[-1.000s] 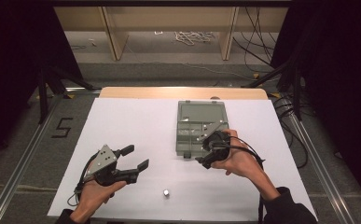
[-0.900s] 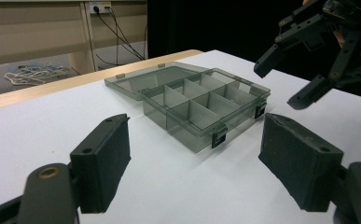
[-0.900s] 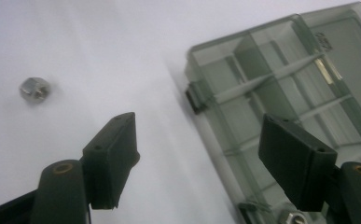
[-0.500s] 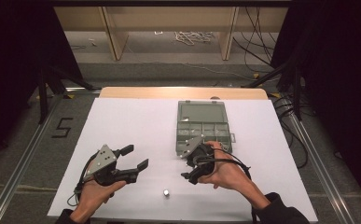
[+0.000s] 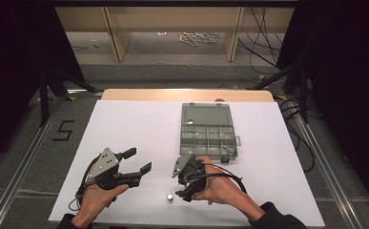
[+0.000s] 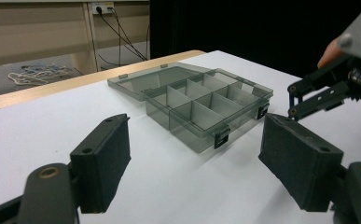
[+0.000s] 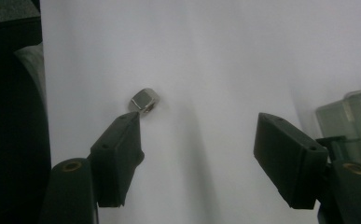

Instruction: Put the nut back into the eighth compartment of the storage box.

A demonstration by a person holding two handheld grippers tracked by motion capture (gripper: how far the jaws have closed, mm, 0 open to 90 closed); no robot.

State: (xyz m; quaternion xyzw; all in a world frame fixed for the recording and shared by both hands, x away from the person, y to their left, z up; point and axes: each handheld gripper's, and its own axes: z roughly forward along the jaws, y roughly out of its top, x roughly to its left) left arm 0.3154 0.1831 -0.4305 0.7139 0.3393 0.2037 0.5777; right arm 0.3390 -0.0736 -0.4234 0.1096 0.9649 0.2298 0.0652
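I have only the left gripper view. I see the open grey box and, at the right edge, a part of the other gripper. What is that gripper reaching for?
Observer: A small metal nut on the white table. The right gripper points down at it with its jaws open.
Operator: Is the nut between its jaws?
Observer: No. In the right gripper view the nut lies just beyond the tip of one jaw, off the middle of the gap.
Operator: Is anything inside the box?
Observer: Yes. In the high view, small shiny parts lie in the compartment at the near right corner of the box.
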